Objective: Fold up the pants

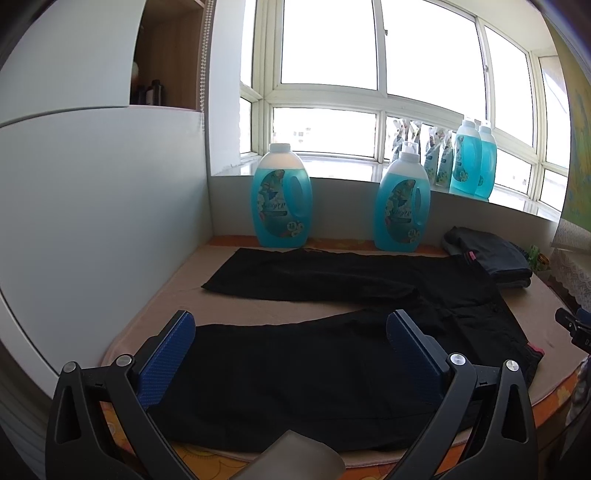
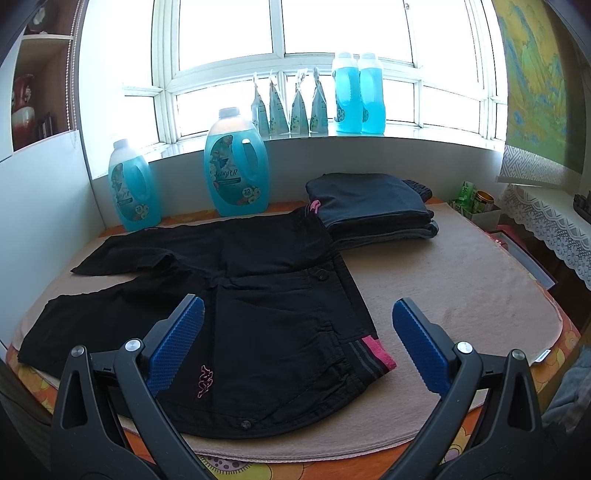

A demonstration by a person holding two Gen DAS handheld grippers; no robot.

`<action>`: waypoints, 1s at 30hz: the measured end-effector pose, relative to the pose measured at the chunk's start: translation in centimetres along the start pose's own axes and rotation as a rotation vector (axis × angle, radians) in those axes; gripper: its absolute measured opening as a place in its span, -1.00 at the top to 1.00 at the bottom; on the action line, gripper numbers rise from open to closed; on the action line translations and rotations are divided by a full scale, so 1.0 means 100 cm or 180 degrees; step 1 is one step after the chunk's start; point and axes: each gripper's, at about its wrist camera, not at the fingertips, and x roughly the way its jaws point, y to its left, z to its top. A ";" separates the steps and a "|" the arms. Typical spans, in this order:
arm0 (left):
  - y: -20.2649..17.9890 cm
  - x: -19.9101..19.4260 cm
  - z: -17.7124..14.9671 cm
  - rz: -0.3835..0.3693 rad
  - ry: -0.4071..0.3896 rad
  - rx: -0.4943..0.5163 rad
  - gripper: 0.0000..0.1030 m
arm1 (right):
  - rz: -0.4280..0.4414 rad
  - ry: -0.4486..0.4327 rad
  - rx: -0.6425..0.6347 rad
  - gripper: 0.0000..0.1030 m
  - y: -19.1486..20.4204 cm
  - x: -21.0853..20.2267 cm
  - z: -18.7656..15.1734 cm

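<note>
Two handheld grippers hang over a pair of black pants spread flat on a tan mat. The left gripper [image 1: 290, 328] is held with its blue-padded fingers [image 1: 168, 360] spread wide and nothing between them, poised above the near leg of the pants [image 1: 314, 376]. The right gripper [image 2: 298, 317] is likewise spread and holds nothing, hovering over the waist end, where a pink embroidered logo [image 2: 205, 380] and a pink-and-grey striped waistband [image 2: 371, 356] show near its left finger.

The pants [image 2: 258, 295] lie unfolded, legs apart in a shallow V, running toward the white wall panel [image 1: 92, 221] at the left side; the waist points toward the open stretch of mat [image 2: 461, 280]. The mat covers a table with a yellow-and-orange floral cloth [image 2: 236, 469] showing at its near edge.

Beyond the waist, a stack of folded dark clothes [image 2: 373, 206] sits on the mat, touching the far corner of the pants. Two big blue detergent jugs [image 2: 236, 166] stand at the back of the table below the windowsill [image 2: 406, 140]. On the sill are two more blue bottles [image 2: 358, 94] and a row of refill pouches [image 2: 288, 107] against the bright window [image 2: 295, 26].
</note>
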 end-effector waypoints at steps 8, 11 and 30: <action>-0.002 0.000 0.000 0.0000 0.0003 0.0002 -0.99 | 0.0001 0.0000 0.0001 -1.00 0.001 0.000 0.000; -0.002 0.000 -0.001 -0.0004 0.0003 0.0001 -0.99 | 0.0004 -0.0002 0.0001 -1.00 0.001 -0.001 0.000; -0.001 0.001 -0.002 -0.0007 0.0022 -0.0014 -0.99 | 0.0021 0.0018 -0.0020 -1.00 0.005 0.000 0.001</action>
